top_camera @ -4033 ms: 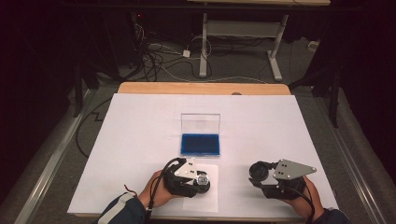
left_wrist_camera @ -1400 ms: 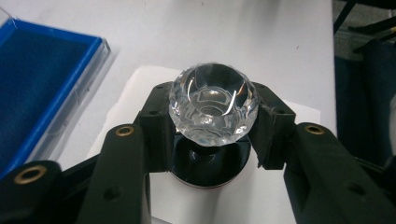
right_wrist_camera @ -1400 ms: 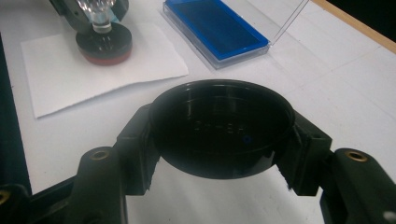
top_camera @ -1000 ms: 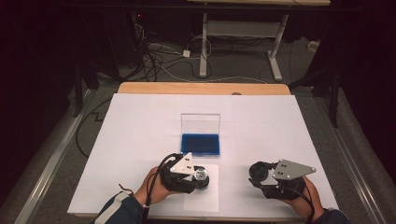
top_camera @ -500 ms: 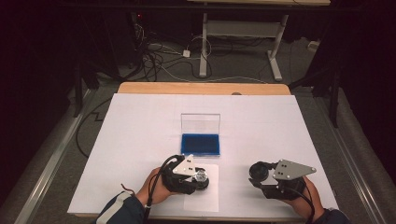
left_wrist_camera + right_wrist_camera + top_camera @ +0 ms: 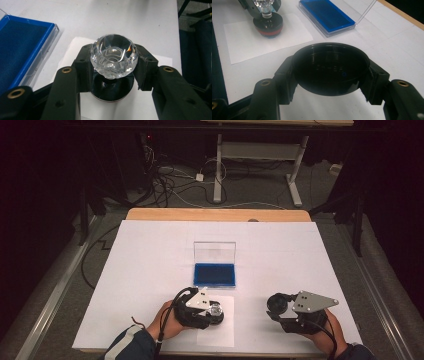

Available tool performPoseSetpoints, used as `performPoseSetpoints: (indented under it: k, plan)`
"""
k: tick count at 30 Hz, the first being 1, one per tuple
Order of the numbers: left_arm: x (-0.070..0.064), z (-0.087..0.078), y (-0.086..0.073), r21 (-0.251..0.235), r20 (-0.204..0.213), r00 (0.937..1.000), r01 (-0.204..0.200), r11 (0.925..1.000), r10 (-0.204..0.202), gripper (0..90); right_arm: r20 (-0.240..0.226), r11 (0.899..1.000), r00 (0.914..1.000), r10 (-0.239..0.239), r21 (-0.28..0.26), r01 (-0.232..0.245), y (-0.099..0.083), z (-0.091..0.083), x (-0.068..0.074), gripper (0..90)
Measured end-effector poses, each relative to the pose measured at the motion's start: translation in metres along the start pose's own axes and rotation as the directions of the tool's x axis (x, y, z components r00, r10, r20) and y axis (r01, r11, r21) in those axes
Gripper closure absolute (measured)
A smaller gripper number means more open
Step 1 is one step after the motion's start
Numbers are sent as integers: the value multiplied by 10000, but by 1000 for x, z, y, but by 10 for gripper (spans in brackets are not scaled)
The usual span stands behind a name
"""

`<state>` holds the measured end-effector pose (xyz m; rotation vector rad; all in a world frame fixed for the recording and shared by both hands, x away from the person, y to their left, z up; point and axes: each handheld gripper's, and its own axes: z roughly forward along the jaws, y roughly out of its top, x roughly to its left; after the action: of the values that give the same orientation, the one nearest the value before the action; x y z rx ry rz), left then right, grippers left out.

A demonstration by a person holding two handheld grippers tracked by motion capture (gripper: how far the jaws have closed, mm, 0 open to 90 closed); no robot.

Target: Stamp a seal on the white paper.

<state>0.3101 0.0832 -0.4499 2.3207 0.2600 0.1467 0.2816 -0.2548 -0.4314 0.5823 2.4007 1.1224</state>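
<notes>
Low in the high view, left of centre, the left claw (image 6: pixel 212 309) is clamped on the clear faceted knob (image 6: pixel 114 55) of a round stamp (image 6: pixel 268 24), whose black base with its red band sits on a small paper sheet (image 6: pixel 225 332) lying on the white table (image 6: pixel 150 255). In the left gripper view both black jaws press the knob's sides evenly, at about its widest part. At lower right of the high view, the right claw (image 6: pixel 280 312) holds a shallow black round cap (image 6: pixel 330 67), hollow side up, clear of the paper; this looks like the stamp's cover. An open case with a blue pad (image 6: pixel 215 274) and an upright clear lid lies just above the paper, mid-frame. The step in hand seems to be pressing or lifting the stamp. To do it well, keep the knob's stem upright so the base meets the paper flat, press straight down without twisting, then lift vertically to avoid smearing. The smooth knob could slip, so keep the grip centred. The cap should stay well aside until it is needed.
</notes>
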Motion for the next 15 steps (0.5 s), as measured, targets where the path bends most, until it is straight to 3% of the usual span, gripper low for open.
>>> performPoseSetpoints:
  k: [8,12,15]
  plan:
    - [-3,-6,4,-89,-26,9999,-120,9999,120,541,-17,10000,10000,-7,5,7,0,0,0,389]
    - [-6,-17,10,-434,-11,9998,-191,9989,190,540,-20,10000,10000,-10,-6,10,0,0,0,390]
    - [-7,-16,9,-348,9,9998,-220,9992,220,541,-19,10000,10000,-31,5,31,0,0,1,390]
